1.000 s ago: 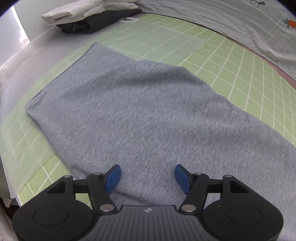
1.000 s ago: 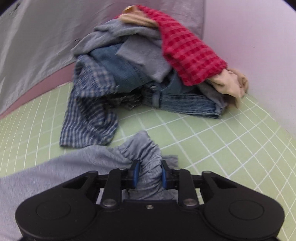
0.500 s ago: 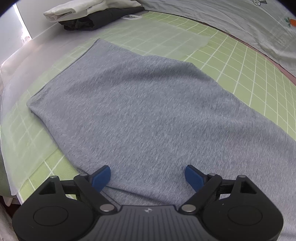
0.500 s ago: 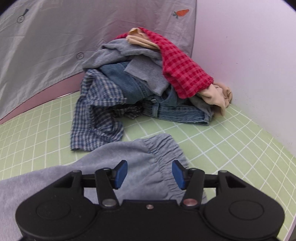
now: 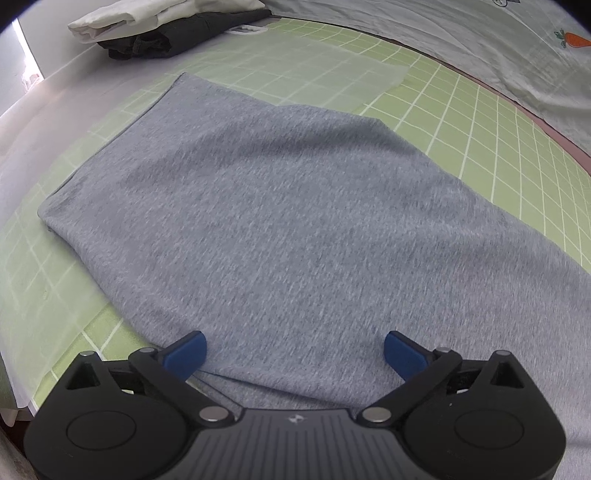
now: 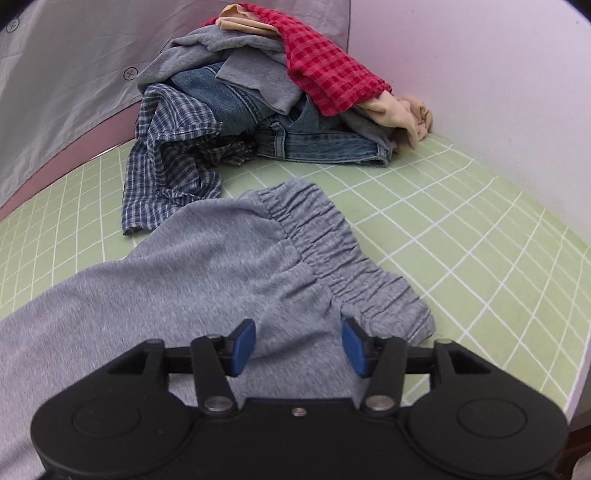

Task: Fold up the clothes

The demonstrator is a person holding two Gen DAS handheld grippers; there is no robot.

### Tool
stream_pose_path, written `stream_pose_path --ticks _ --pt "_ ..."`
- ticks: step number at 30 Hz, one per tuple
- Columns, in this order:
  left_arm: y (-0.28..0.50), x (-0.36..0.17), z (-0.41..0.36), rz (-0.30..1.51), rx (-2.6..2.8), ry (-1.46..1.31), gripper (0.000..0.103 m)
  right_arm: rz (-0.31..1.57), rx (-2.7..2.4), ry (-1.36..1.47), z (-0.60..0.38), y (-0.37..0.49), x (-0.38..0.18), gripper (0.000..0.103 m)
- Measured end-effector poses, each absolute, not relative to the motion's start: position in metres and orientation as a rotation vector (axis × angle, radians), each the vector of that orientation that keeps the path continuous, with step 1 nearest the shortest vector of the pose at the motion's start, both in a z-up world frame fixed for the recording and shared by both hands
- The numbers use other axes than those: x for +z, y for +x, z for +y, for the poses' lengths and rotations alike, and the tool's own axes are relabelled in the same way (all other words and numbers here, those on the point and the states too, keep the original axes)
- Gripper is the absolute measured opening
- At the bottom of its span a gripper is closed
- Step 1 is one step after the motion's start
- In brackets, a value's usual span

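A green gridded tabletop [image 5: 480,122] carries the grey trousers [image 5: 295,221], laid flat. The left tool [image 5: 293,349] stands wide apart, empty, over the near trouser edge. The right tool [image 6: 298,347] is also spread wide, holding nothing, just behind the elastic waistband [image 6: 332,251]. Ahead of the right tool a clothes pile [image 6: 258,92] lies against the wall. Folded garments [image 5: 166,26] sit far ahead of the left tool. Bare grid lies right of the waistband.

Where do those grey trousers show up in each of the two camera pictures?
Left wrist view: the grey trousers fill the middle, hem end at upper left.
Right wrist view: the grey trousers fill the lower left, elastic waistband at centre.
Shared landmark: the green grid mat beneath them.
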State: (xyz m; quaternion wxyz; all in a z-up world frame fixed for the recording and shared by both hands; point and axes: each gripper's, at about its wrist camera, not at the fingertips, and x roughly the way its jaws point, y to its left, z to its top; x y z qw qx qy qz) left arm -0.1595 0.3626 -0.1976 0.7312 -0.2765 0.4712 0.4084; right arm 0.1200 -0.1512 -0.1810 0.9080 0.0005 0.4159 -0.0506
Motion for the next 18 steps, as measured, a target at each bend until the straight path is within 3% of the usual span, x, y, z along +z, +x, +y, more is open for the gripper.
stream_pose_path --ticks 4,13,18 --pt "-0.19 -0.185 0.38 0.972 0.945 -0.679 0.101 0.864 -0.078 0.008 -0.129 0.105 -0.176 0.073" --pt "-0.279 -0.179 0.456 0.842 1.127 -0.856 0.099 0.92 -0.037 0.039 -0.072 0.061 -0.186 0.076" --pt "-0.311 -0.184 0.492 0.748 1.197 -0.958 0.086 0.942 -0.047 0.055 -0.054 0.049 -0.189 0.076"
